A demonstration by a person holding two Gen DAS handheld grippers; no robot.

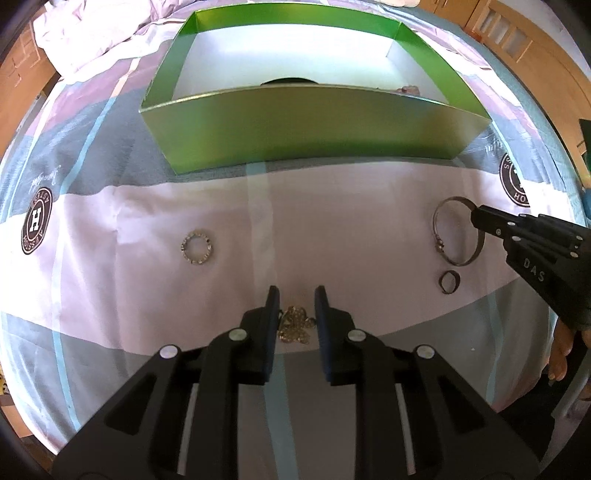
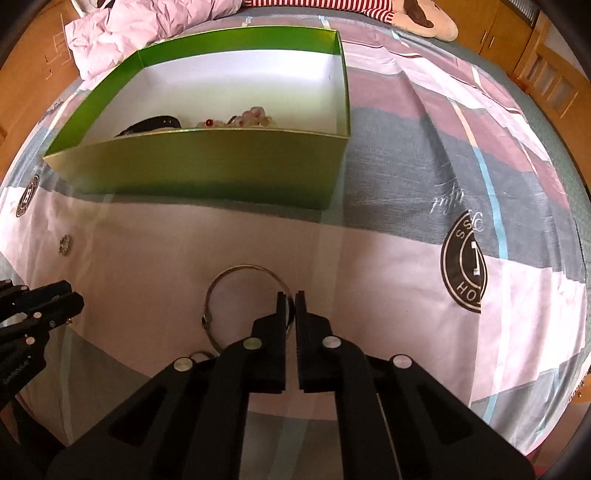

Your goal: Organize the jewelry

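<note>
A green box (image 1: pixel 306 125) with a white inside stands on the bed ahead; in the right wrist view the box (image 2: pixel 207 166) holds a dark band and pale beaded pieces. My left gripper (image 1: pixel 295 295) is open, its fingers either side of a bunched gold chain (image 1: pixel 295 325) on the sheet. My right gripper (image 2: pixel 291 301) is shut on the right rim of a silver bangle (image 2: pixel 236 273), which lies on the sheet; it also shows in the left wrist view (image 1: pixel 448 229). A small dark ring (image 1: pixel 448 281) lies just below the bangle. A beaded ring (image 1: pixel 196 247) lies at left.
The bed is covered by a pink, grey and blue patterned sheet (image 1: pixel 332 221) with round logos. A crumpled pink duvet (image 2: pixel 140 29) and a plush toy (image 2: pixel 424 18) lie behind the box. Wooden furniture (image 2: pixel 546 74) stands at right.
</note>
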